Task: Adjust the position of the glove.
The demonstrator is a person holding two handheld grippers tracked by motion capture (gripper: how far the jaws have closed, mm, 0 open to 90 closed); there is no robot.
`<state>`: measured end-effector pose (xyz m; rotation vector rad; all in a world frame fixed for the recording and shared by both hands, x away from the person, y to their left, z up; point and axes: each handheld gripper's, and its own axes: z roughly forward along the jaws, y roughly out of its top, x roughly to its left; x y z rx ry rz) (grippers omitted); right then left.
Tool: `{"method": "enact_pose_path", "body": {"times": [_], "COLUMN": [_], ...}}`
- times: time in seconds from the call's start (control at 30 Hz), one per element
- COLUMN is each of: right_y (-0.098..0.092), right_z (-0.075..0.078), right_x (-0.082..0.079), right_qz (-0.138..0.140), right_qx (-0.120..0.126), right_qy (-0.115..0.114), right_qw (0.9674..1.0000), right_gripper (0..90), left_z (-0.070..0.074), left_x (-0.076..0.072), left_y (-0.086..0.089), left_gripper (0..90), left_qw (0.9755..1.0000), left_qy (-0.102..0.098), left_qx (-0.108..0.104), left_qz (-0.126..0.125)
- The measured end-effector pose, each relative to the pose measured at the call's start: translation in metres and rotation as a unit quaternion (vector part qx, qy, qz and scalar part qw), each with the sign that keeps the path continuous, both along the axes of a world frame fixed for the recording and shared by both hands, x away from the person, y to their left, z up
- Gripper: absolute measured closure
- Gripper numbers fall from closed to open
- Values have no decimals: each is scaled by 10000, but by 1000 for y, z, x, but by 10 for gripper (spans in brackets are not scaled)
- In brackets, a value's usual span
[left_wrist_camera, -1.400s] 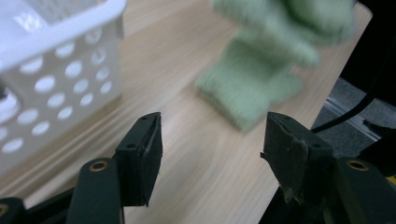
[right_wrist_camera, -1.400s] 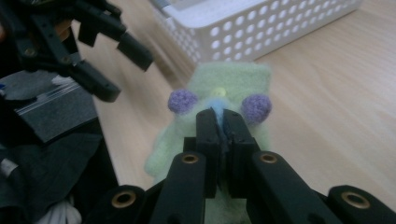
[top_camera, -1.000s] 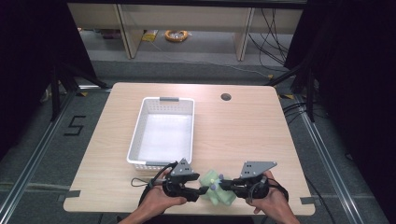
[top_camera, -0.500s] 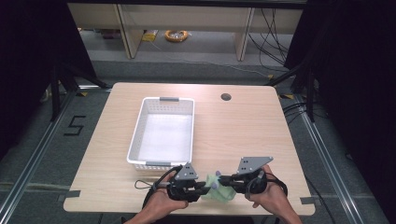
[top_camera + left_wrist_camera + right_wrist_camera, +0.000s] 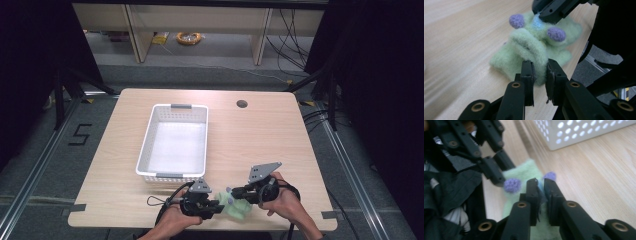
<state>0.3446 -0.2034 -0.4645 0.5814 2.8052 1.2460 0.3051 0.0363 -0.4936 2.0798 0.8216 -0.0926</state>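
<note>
A pale green plush toy [image 5: 237, 207] with purple bumps lies on the table near its front edge, between my two grippers. My left gripper [image 5: 220, 206] pinches a fold of the toy [image 5: 529, 45]. Its jaws [image 5: 539, 72] have just been closing on that fold. From the other side, my right gripper [image 5: 234, 192] grips the toy's blue tuft between the purple bumps. Its jaws [image 5: 540, 187] have just been opening a little, with cloth still pinched between the pads. The toy [image 5: 524, 173] sits flat on the wood.
A white perforated basket [image 5: 172, 107] stands in the middle of the table [image 5: 260, 135], just beyond the grippers, and its wall [image 5: 579, 132] is close by. A cable hole [image 5: 242, 104] lies at the back right. The table's front edge is right behind both hands.
The left gripper's jaws have closed onto the toy. The right gripper has shifted a little left and down, still on the toy. The toy has stayed near the front edge.
</note>
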Motion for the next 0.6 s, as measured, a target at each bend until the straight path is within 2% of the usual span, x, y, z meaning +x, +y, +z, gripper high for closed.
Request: {"method": "enact_pose_path", "body": {"times": [0.03, 0.07, 0.1, 0.2, 0.23, 0.33, 0.37, 0.47, 0.5, 0.53, 0.57, 0.6], "right_y": [0, 0, 0, 0, 1, 2, 1, -3, -10, -10, -19, -21], "right_z": [-3, -6, -7, -8, -9, -10, -9, -7, -2, -2, 2, 4], "right_x": [1, 3, 3, 2, 1, 0, 0, -1, -5, -5, -9, -13], "right_qz": [-10, -139, -180, -203, -309, -421, -574, -733, -896, -896, -1286, -1495], "right_qx": [-21, -66, -64, -77, -114, -110, -46, 54, 87, 87, 166, 192], "right_qy": [48, 17, 36, 56, 61, 46, 85, 122, 36, 36, 131, 261], "right_qw": [10000, 9999, 9998, 9997, 9994, 9990, 9983, 9972, 9959, 9959, 9915, 9882], "right_gripper": [796, 756, 748, 704, 673, 562, 531, 503, 457, 457, 422, 414], "left_z": [-2, -4, -7, -10, -11, -13, -14, -15, -14, -14, -12, -11], "left_x": [-1, -1, -2, -2, -2, -3, -5, -9, -10, -10, -12, -14], "left_y": [0, 0, 1, 2, 3, 3, 3, 2, 3, 3, 3, 3], "left_gripper": [767, 762, 758, 745, 743, 725, 721, 700, 686, 676, 657, 639], "left_qw": [10000, 10000, 9999, 9999, 9998, 9998, 9997, 9997, 9996, 9996, 9996, 9997], "left_qy": [-26, -4, 85, 128, 190, 186, 126, 120, 57, 57, 54, 83], "left_qx": [70, 48, 80, 79, 87, 107, 183, 231, 244, 244, 235, 193], "left_qz": [-23, -25, -45, -31, 21, -28, -93, -45, -129, -129, -160, -114]}}
